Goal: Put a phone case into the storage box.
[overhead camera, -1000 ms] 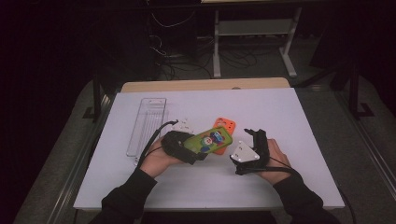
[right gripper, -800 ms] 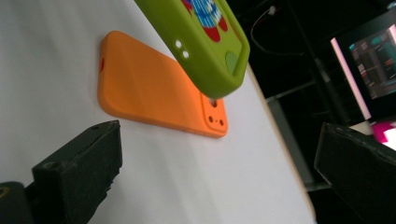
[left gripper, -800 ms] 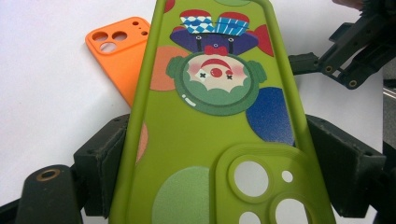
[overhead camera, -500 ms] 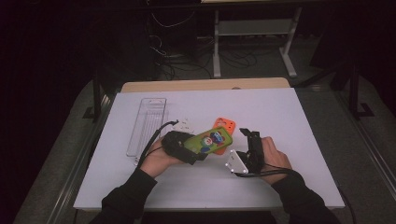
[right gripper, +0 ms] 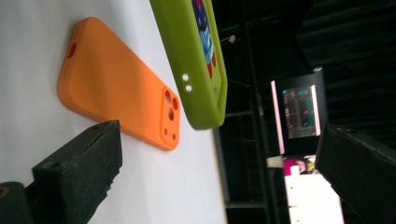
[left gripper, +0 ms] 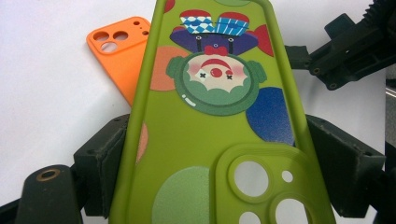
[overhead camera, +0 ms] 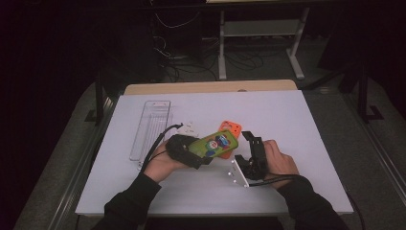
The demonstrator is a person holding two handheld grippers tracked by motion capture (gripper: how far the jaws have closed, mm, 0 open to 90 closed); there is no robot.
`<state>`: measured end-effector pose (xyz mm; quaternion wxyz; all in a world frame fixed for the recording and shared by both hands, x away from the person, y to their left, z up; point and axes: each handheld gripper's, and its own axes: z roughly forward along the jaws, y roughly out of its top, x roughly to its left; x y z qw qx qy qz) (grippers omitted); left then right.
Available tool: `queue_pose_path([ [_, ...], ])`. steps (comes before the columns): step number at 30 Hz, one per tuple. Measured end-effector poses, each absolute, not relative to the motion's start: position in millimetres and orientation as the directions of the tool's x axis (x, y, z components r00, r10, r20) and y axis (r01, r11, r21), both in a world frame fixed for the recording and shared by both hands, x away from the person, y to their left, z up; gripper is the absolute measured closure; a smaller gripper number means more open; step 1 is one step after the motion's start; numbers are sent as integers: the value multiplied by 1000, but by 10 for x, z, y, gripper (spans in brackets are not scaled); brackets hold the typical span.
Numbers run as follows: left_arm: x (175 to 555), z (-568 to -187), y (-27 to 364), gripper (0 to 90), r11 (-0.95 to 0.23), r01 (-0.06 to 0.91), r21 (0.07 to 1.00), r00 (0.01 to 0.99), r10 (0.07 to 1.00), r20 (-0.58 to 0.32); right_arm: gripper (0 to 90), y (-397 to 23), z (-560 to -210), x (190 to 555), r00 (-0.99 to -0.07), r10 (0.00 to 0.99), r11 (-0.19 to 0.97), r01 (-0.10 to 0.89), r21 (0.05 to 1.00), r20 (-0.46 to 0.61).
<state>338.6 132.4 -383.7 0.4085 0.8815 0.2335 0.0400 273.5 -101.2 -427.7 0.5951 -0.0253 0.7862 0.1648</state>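
A green phone case printed with a clown face is held just above the table, and my left gripper is shut on its camera end. In the left gripper view both pads press the edges of the green case. An orange phone case lies flat on the white board, partly under the green one, and appears again as the orange case. My right gripper is rolled on its side just right of both cases. Its jaws stand wide open, facing the green case with nothing between them.
A clear plastic tray lies lengthwise at the left of the white board. A small white piece sits beside the left gripper's cable. Beyond the wooden table edge are a dark floor, cables and a desk frame.
The right gripper has rolled onto its side, its pale plate swinging down to the lower left. It has edged slightly toward the cases. The left gripper and green case have stayed in place.
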Motion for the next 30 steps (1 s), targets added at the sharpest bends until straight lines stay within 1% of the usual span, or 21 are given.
queue_pose_path([
  [1, 3380, -3836, 1322, 156, -551, 386, 740, 885, 449, -127, 4, -986, -4286, 2729, -261, 149, 943, -253, 217, -954],
  [5, 3382, -3834, 1322, 156, -556, 378, 740, 889, 443, -121, 22, -923, -4313, 2691, -236, 114, 945, -273, 178, -965],
  [9, 3377, -3833, 1315, 156, -560, 377, 738, 892, 435, -125, 32, -862, -4345, 2672, -248, 101, 947, -274, 170, -963],
  [12, 3363, -3828, 1301, 156, -557, 371, 743, 894, 430, -124, 50, -816, -4363, 2670, -215, 84, 939, -309, 150, -973],
  [15, 3351, -3821, 1290, 155, -548, 373, 749, 894, 428, -132, 85, -779, -4357, 2657, -191, 85, 941, -309, 142, -978],
  [21, 3377, -3801, 1329, 156, -556, 359, 750, 899, 422, -117, 159, -723, -4333, 2661, -160, 66, 933, -340, 118, -985],
  [26, 3387, -3787, 1347, 156, -559, 356, 749, 899, 423, -112, 220, -680, -4311, 2672, -161, 66, 927, -357, 120, -985],
  [27, 3384, -3787, 1347, 156, -557, 357, 750, 900, 421, -115, 220, -680, -4311, 2672, -161, 66, 927, -357, 120, -985],
  [28, 3379, -3787, 1345, 156, -553, 356, 753, 899, 422, -116, 262, -672, -4307, 2660, -160, 32, 930, -357, 88, -987],
  [30, 3382, -3784, 1348, 155, -561, 352, 749, 902, 417, -112, 316, -662, -4300, 2653, -165, 31, 931, -353, 88, -986],
])
